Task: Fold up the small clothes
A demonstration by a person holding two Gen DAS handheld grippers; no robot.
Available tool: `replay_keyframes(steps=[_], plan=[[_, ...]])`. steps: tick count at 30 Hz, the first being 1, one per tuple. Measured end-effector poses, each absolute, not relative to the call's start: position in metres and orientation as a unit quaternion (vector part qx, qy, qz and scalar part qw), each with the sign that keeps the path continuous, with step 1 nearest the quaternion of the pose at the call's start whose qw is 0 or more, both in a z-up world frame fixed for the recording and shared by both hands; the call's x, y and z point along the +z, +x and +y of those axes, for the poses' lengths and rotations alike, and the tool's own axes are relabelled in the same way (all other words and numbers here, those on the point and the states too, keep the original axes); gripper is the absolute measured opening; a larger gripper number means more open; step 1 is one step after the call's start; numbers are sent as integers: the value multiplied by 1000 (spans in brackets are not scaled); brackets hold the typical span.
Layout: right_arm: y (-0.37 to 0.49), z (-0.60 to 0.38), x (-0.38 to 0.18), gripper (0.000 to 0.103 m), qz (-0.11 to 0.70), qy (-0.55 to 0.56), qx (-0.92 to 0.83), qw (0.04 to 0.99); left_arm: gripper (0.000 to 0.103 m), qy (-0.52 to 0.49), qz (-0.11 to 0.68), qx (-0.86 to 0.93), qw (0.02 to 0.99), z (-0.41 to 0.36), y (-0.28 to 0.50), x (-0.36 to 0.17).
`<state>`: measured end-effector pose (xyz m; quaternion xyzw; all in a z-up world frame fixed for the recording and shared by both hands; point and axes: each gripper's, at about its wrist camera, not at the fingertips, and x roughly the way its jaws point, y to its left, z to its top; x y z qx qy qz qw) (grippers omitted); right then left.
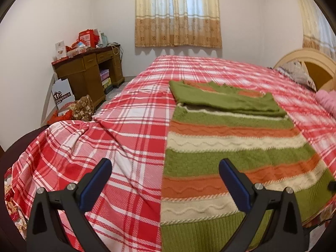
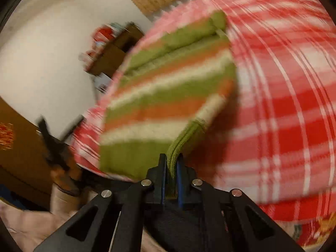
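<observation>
A knitted sweater with green, orange and cream stripes lies flat on a red plaid bedsheet, its sleeves folded across the far end. My left gripper stands open just above the bed, over the sweater's left edge, with nothing pinched. In the blurred right wrist view my right gripper is shut on the green ribbed hem corner of the sweater, and the cloth rises from the sheet toward the jaws. The left gripper and the hand holding it show at the lower left there.
A brown wooden desk piled with red boxes stands at the far left wall, with bags on the floor beside it. A pillow and wooden headboard lie at the far right, with a pink cloth below them. Curtains hang on the back wall.
</observation>
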<state>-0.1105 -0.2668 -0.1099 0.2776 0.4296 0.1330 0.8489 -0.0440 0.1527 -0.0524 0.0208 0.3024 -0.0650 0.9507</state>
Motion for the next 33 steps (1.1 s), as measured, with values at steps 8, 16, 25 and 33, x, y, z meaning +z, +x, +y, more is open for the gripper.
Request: replay_keyframes(steps=[8, 16, 25, 33], plan=[[-16, -298, -72, 8, 357, 318, 106, 872, 103, 8, 289, -47, 956, 175, -35, -38], [54, -332, -112, 8, 372, 358, 29, 856, 103, -5, 310, -59, 949, 194, -16, -48], [61, -326, -138, 8, 398, 335, 11, 854, 103, 22, 361, -122, 924, 168, 5, -80], [66, -319, -138, 9, 402, 301, 10, 865, 60, -22, 428, -149, 891, 146, 30, -110]])
